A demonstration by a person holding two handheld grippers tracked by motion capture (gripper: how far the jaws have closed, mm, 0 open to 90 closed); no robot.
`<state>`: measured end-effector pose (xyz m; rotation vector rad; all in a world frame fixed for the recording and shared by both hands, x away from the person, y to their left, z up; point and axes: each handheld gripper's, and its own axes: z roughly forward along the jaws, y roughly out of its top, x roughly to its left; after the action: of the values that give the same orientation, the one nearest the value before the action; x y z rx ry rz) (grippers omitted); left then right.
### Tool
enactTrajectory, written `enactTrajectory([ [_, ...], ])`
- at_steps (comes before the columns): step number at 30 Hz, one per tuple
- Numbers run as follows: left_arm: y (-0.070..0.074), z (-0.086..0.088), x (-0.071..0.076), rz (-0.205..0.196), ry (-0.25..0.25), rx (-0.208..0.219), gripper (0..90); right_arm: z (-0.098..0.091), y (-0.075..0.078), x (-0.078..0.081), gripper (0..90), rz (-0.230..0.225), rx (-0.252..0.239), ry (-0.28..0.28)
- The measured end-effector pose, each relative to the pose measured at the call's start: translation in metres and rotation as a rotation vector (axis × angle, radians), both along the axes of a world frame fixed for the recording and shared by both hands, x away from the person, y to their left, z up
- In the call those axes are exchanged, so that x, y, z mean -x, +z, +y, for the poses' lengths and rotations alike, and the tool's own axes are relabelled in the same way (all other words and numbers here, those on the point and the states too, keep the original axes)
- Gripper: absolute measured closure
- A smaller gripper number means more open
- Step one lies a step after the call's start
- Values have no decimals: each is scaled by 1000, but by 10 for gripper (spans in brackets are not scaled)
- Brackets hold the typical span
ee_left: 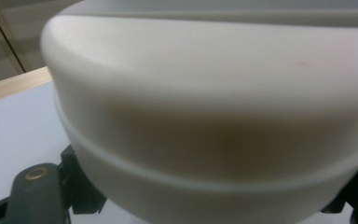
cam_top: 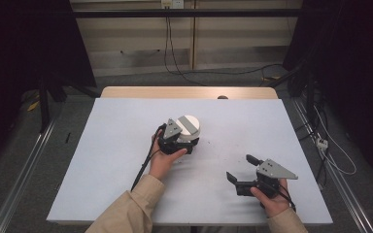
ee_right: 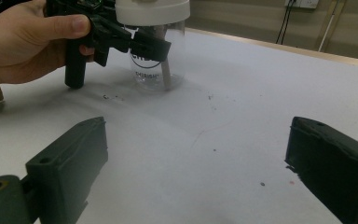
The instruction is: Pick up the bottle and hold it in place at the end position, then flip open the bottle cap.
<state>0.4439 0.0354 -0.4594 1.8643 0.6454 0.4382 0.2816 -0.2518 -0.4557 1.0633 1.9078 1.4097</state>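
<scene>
A clear plastic cup (ee_right: 156,56) with a white lid (cam_top: 188,126) stands upright on the white table sheet (cam_top: 126,145), a little left of centre. My left gripper (cam_top: 186,143) is shut on the cup just under the lid, one black finger (ee_right: 149,44) crossing its front. The lid (ee_left: 214,93) looms close in the left gripper view, with a finger (ee_left: 81,186) low at its side. My right gripper (cam_top: 240,168) rests near the front right of the sheet, open, jaws wide apart with nothing between them (ee_right: 198,140). It points toward the cup from some distance.
Small dark specks (ee_right: 212,98) dot the sheet between the cup and my right gripper. A wooden table edge (cam_top: 189,92) runs along the back. Cables (cam_top: 175,58) trail over the floor behind, and metal rails (cam_top: 24,170) flank the table.
</scene>
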Motion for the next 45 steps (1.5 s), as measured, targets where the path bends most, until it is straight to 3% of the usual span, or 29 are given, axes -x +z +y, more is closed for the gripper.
enactTrajectory([
  [9, 0, 0, 0, 5, -2, -1, 186, 4, 3, -10, 59, 26, 3, -20],
  [35, 0, 0, 0, 12, -1, -11, 186, 30, 17, -40, 81, 42, -9, 4],
  [45, -1, 0, 0, 19, -1, -11, 186, 43, 24, -55, 151, 52, 6, 24],
])
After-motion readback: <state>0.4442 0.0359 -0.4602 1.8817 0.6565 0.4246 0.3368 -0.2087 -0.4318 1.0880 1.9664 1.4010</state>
